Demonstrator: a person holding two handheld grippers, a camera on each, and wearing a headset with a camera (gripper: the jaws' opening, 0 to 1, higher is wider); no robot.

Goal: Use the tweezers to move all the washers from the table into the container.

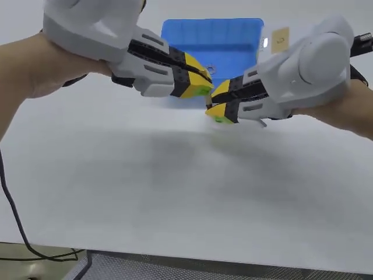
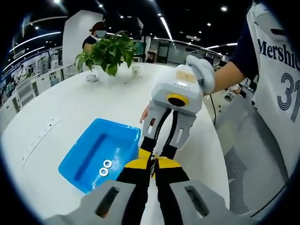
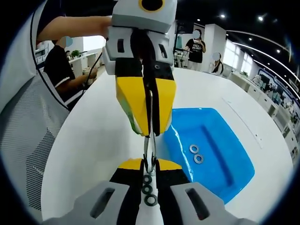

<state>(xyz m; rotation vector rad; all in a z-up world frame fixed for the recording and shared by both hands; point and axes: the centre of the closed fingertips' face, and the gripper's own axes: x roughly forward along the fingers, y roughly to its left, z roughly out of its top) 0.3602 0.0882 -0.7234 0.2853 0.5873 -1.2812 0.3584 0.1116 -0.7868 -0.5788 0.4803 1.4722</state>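
My left gripper (image 1: 200, 83) is shut on thin metal tweezers (image 3: 148, 150), which stick out past its yellow jaw tips. My right gripper (image 1: 217, 101) faces it tip to tip, just above the white table in front of the blue container (image 1: 210, 38). In the right gripper view the tweezers' points reach down between my right gripper's (image 3: 149, 165) jaws, which stand a little apart. Three dark washers (image 3: 148, 189) lie in a row in the gap there; I cannot tell whether they rest on the table. Two washers (image 2: 105, 168) lie inside the container (image 2: 91, 152).
The white table (image 1: 175, 192) spreads wide toward me in front of both grippers. A black cable (image 1: 11, 210) hangs off its left front edge. A potted plant (image 2: 108, 54) stands far back on the table, and people are at other desks beyond.
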